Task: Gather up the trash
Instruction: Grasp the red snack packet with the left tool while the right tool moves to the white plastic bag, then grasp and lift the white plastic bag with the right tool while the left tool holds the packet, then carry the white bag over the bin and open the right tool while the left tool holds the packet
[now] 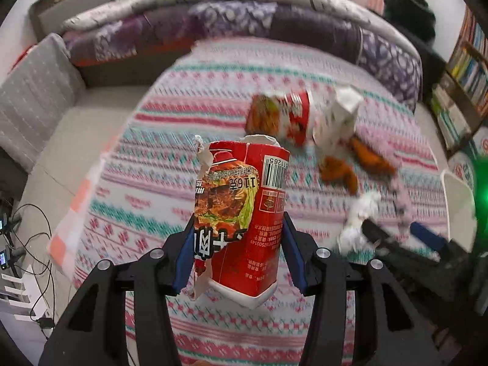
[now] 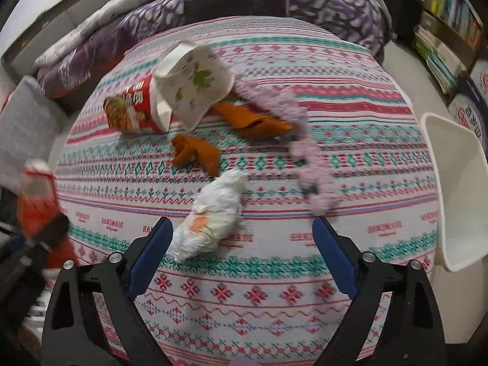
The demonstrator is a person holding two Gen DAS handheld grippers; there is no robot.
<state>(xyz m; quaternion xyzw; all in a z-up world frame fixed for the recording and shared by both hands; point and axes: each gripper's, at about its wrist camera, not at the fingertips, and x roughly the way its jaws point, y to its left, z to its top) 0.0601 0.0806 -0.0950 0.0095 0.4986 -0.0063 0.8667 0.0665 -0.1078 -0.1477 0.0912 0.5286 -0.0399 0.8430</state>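
Because the left gripper [image 1: 239,250] grasps the torn red carton [image 1: 242,216] only by its lower sides, with most of the carton standing clear beyond the fingertips, a quick swing could lever the carton out of the pads; the ripped flap along its left edge also offers little stiffness, so the walls could buckle and the carton slide free onto the bed [image 1: 158,183]. The right gripper [image 2: 241,238] is released, its jaws wide apart and nothing pressed between them. The crumpled white wad [image 2: 210,216] lies just ahead of it and toward its left finger, close beside that blue pad and well apart from the right one. If the jaws close from here, my judgement is that the left pad meets the wad first and shoves it sideways instead of trapping it, or that the pads pinch the bedspread along with it. Farther ahead of the right gripper lie two orange scraps [image 2: 195,152], a pale purple fuzzy strip [image 2: 308,152], a white paper bag [image 2: 195,88] and a second red carton [image 2: 131,109], the bag overlapping that carton. The white bin [image 2: 457,189] stands off to the gripper's right, beside the bed's edge.
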